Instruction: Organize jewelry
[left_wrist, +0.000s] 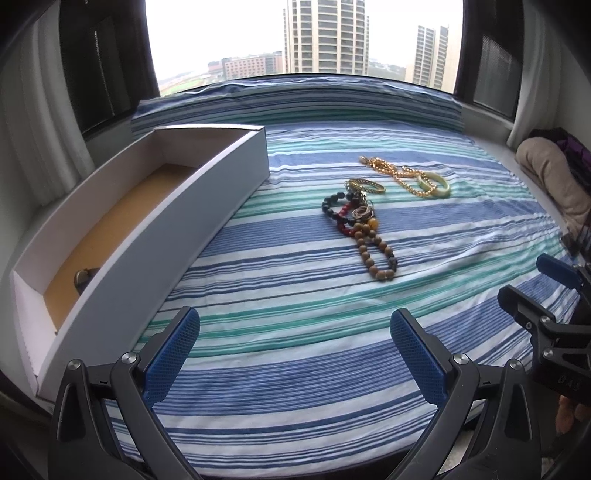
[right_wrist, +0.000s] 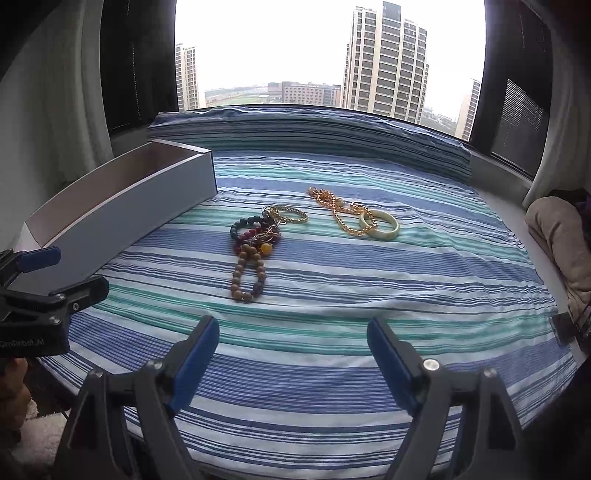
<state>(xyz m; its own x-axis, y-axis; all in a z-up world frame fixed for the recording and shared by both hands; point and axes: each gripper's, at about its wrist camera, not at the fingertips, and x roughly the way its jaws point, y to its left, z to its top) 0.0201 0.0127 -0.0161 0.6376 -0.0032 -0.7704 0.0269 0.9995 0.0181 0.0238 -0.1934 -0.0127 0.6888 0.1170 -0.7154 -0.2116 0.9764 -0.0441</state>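
Beyond the right gripper (right_wrist: 293, 354) — jewelry (right_wrist: 255, 251)

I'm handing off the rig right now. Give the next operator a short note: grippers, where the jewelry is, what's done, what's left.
Left gripper: open, empty, above the striped cloth.
Right gripper: open, empty, also above the cloth.
White box: on the left, open; one small dark item lies inside near its close end, hard to identify.
On the cloth: wooden bead bracelet, dark and red bead bracelets tangled with rings, gold chain, pale green bangle.
Done: possibly one piece boxed.
Left: every piece on the cloth.
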